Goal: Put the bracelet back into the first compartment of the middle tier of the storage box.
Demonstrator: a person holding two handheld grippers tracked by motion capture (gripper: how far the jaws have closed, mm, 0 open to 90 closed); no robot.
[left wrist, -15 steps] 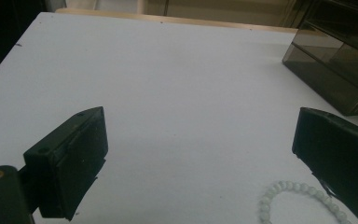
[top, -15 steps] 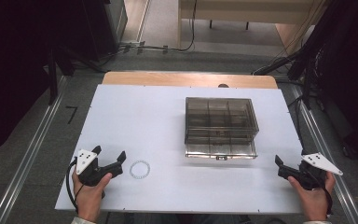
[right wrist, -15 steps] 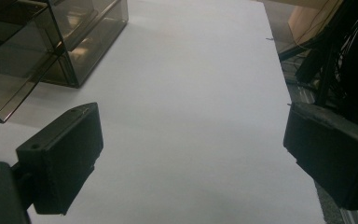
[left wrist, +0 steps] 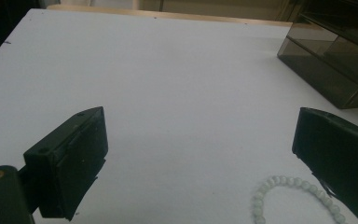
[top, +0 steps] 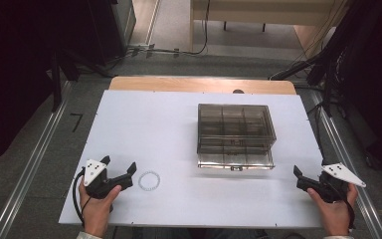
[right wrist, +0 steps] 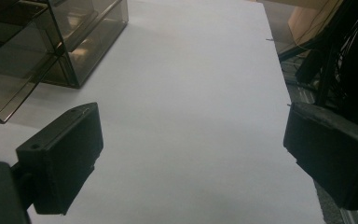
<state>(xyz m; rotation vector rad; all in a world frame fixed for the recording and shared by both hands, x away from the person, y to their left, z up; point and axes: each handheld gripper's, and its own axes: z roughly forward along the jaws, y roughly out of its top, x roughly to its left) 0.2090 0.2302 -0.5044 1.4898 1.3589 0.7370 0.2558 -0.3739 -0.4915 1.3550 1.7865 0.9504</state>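
Landmark: the smoked clear-plastic organizer box (top: 235, 133), boxy, split into square compartments, with a shallow drawer level at its near side. It is sitting on the white matte desk (top: 179, 124), right of centre.

Left gripper (top: 118, 168) is resting low at the desk's near-left corner, well to the box's near-left, held in a hand (top: 98, 208). Black blocky body, white three-cornered plate on top, cable looping off behind. Its jaws are standing wide apart with nothing between them; in the left gripper view (left wrist: 200, 163) only bare desk surface is lying in the gap.

Bead bracelet (top: 149, 180): a small ring of pale round glossy beads, lying flat on the desk to the box's near-left, just beside the left gripper's right jaw tip. In the left gripper view the bracelet (left wrist: 298, 198) is sitting at the inner edge of the right jaw; cannot tell whether it is touching it.

Right gripper (top: 302, 178) is sitting at the near-right edge of the desk, to the box's near-right, held in the other hand (top: 334, 211). Same black body, white plate. In the right gripper view (right wrist: 193, 158) its jaws are standing wide apart over bare desk, with the box corner (right wrist: 51, 42) showing translucent brown at upper left, well apart from them.
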